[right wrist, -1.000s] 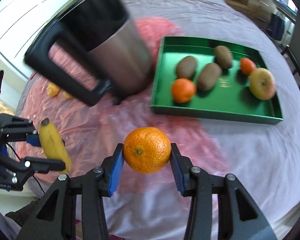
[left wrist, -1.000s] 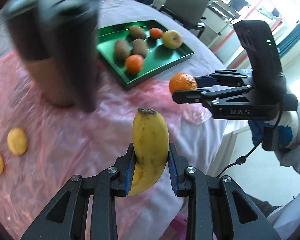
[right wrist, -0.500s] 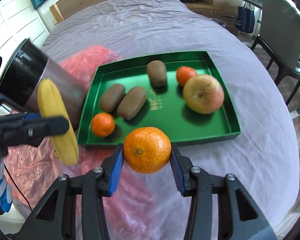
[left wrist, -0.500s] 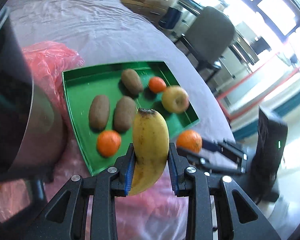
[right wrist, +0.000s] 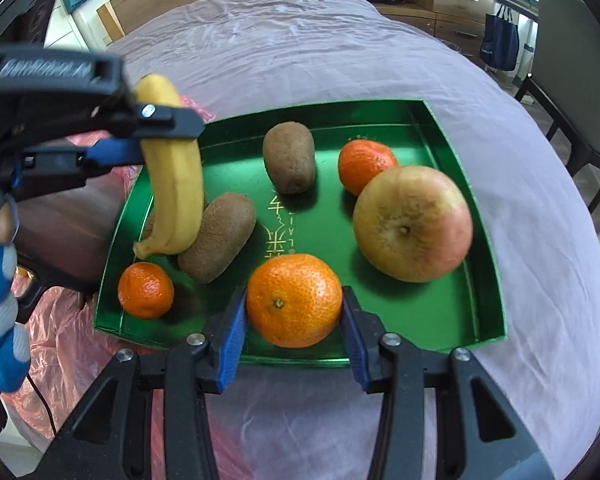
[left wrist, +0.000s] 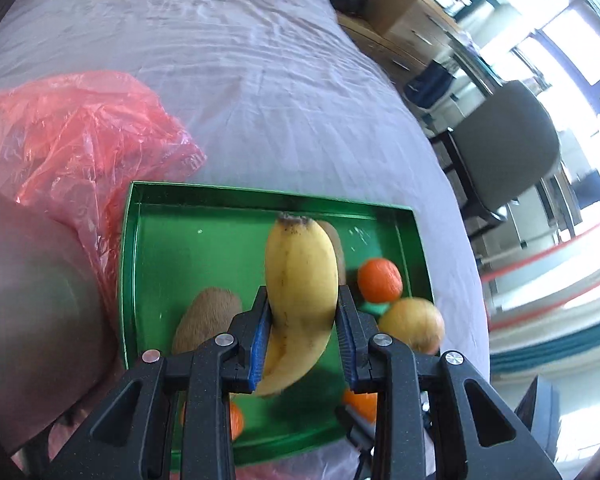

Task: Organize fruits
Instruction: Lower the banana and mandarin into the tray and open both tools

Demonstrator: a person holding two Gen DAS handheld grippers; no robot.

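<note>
— Both claws loaded? Left gripper [left wrist: 302, 330] pinching banana [left wrist: 300, 292], right gripper [right wrist: 294, 330] pinching tangerine [right wrist: 294, 306]?
— Yes. Banana hanging above green tray's [right wrist: 482, 320] left edge, tangerine over its near rim. Inside: three kiwis, two tangerines, apple [right wrist: 414, 224].
</note>
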